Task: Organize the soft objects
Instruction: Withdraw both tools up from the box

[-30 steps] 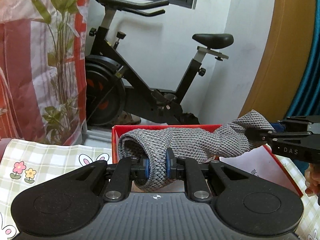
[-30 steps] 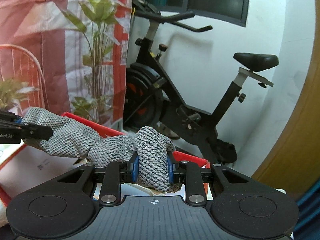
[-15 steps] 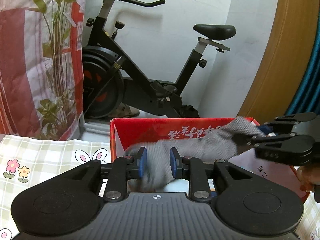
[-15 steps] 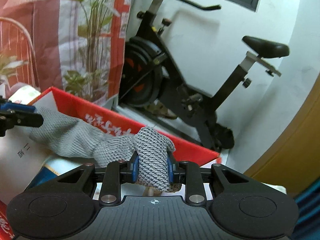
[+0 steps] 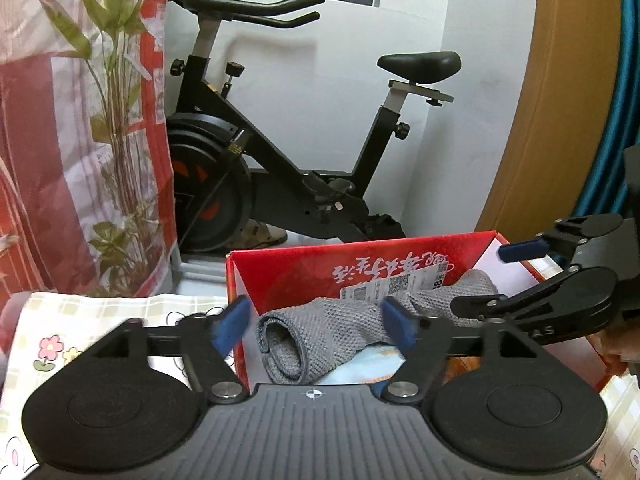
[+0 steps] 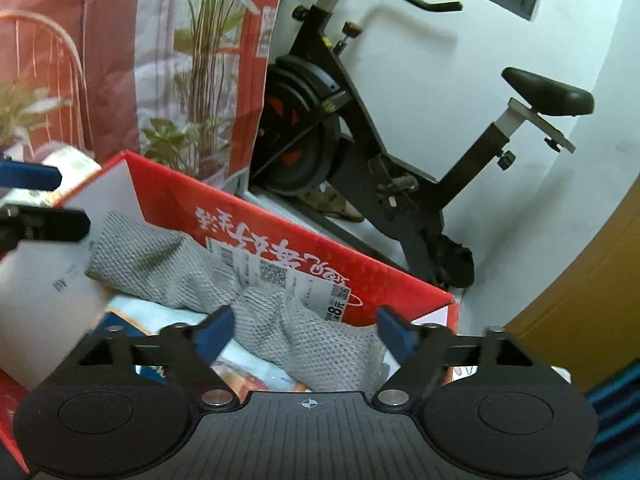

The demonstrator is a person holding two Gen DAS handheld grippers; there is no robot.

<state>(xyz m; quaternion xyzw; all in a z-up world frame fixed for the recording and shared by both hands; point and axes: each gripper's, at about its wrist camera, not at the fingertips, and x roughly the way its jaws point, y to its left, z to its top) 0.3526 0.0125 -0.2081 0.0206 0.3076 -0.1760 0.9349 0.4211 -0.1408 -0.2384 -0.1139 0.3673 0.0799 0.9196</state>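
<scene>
A grey knitted cloth [image 5: 320, 332] lies loose inside a red cardboard box [image 5: 304, 276]. It also shows in the right wrist view [image 6: 192, 276], draped over packets in the box [image 6: 400, 284]. My left gripper [image 5: 316, 322] is open just above one rolled end of the cloth. My right gripper [image 6: 302, 330] is open above the other end. In the left wrist view the right gripper [image 5: 528, 276] shows at the right, open. In the right wrist view the left gripper [image 6: 40, 200] shows at the left edge, open.
A black exercise bike [image 5: 288, 160] stands behind the box against a white wall. A red and white curtain with a plant print [image 5: 80, 140] hangs on the left. A checked cloth with flowers [image 5: 60, 332] covers the surface. A wooden door frame [image 5: 560, 120] is on the right.
Both grippers opened and let go of the grey cloth. The cloth dropped from a stretched hold above the box down into it.
</scene>
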